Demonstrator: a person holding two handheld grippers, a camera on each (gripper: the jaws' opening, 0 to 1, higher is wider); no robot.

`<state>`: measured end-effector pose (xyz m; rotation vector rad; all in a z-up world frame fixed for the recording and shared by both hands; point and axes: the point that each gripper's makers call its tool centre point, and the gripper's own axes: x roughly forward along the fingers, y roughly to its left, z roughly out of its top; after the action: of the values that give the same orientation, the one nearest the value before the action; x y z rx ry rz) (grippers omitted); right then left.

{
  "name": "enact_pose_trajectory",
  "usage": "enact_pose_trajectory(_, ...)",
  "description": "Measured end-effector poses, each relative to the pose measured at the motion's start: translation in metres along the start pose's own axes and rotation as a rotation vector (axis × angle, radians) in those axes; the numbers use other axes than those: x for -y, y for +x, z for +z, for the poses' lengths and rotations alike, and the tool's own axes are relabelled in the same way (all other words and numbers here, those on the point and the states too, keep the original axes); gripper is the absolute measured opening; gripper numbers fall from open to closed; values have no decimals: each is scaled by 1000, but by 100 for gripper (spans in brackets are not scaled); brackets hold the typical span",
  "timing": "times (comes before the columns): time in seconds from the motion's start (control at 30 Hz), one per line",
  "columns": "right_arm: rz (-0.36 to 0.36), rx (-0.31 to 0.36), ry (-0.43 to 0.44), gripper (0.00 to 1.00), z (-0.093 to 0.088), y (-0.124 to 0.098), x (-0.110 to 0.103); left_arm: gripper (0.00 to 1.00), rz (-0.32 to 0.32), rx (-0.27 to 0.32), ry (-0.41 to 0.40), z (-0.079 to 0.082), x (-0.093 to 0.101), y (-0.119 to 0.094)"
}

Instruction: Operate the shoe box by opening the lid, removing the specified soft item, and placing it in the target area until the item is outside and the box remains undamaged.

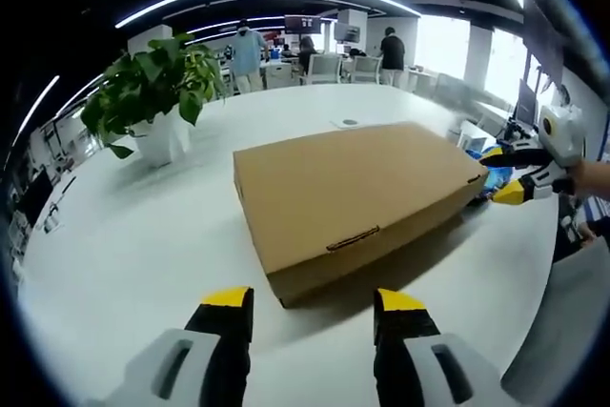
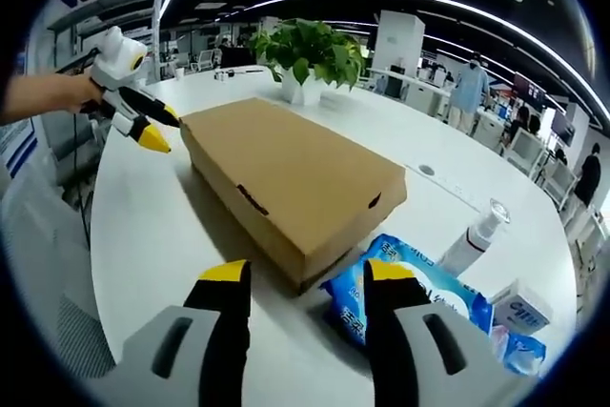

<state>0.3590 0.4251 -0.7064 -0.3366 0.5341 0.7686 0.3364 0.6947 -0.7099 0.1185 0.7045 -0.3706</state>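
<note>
Writing: unreadable white print is showing on the blue packet (image 2: 405, 283), lower right, right gripper view.
Shoe box (image 1: 357, 193): lying closed mid-frame, long axis running lower left to upper right.
Left gripper (image 1: 315, 316): jaws standing apart.
Right gripper (image 2: 307, 288): jaws standing apart.

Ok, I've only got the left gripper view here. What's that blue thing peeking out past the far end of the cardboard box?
Observer: A blue soft pack. In the right gripper view it lies right beside that end of the cardboard box.
Operator: Anything else over there?
Observer: A white pump bottle stands upright just past the pack.
Operator: Is the right gripper holding anything?
Observer: No, the right gripper is open with nothing between its jaws, pointed at that corner of the box.
</note>
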Motion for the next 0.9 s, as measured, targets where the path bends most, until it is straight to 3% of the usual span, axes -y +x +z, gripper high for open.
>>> enact_pose_trajectory(0.23, -34, 17, 25, 50, -7, -30, 9, 61, -7, 33, -5, -1, 12, -17)
enact_pose_trajectory(0.53, -85, 26, 94, 66, -20, -65, 17, 72, -5, 96, 2, 4, 29, -41)
enact_pose_trajectory(0.9, -153, 23, 196, 79, -46, -113, 20, 88, -46, 176, 17, 9, 64, -67)
